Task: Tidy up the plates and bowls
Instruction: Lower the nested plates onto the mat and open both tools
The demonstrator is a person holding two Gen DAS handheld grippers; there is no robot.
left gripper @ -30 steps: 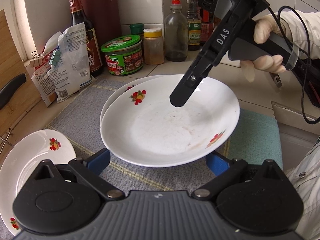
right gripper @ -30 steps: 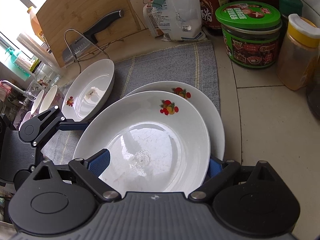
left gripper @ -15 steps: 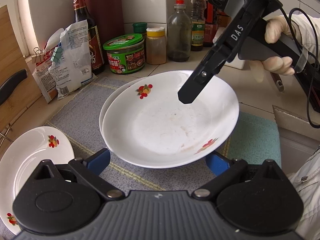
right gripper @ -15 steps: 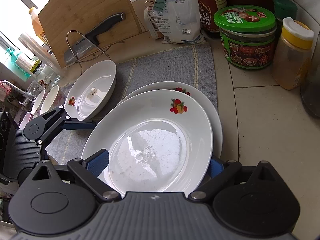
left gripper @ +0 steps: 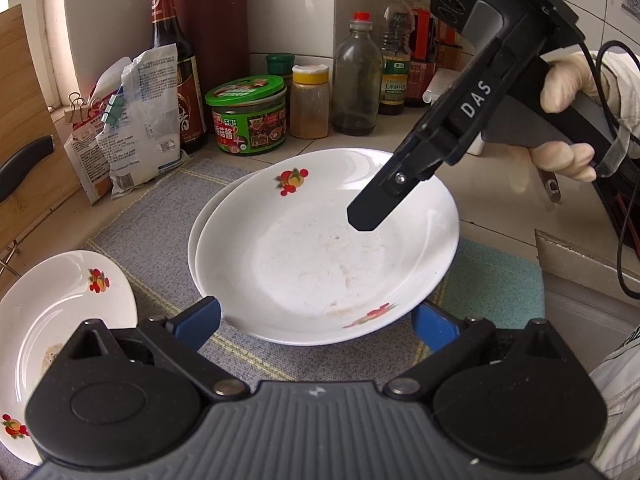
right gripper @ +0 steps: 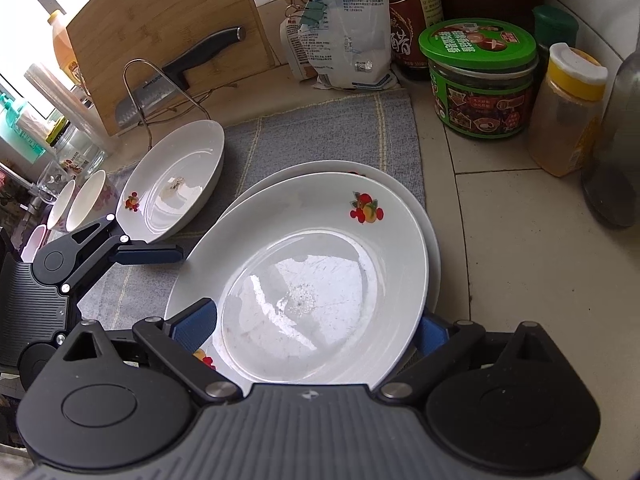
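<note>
Two white fruit-print plates are stacked on a grey mat. The top plate point(left gripper: 328, 252) point(right gripper: 320, 280) sits on the lower plate point(left gripper: 204, 216) point(right gripper: 434, 248), whose rim shows behind it. My left gripper point(left gripper: 316, 320) is open, its blue pads just below the top plate's near rim. My right gripper point(right gripper: 316, 328) is open, wide around the opposite rim; it shows in the left wrist view as a black finger point(left gripper: 380, 204) over the plate. A third plate point(left gripper: 56, 320) point(right gripper: 176, 184) lies to the left on the mat.
A green-lidded jar point(left gripper: 248, 116) point(right gripper: 480, 80), yellow-capped spice jar point(left gripper: 310, 100), bottles point(left gripper: 358, 76) and a bag point(left gripper: 136, 108) stand at the back. A cutting board with knife point(right gripper: 168, 32) leans at left. Two small bowls point(right gripper: 76, 204) sit beyond the third plate.
Both grippers have pulled back slightly from the stack; the top plate has settled lower and farther from both cameras. Both grippers stay open.
</note>
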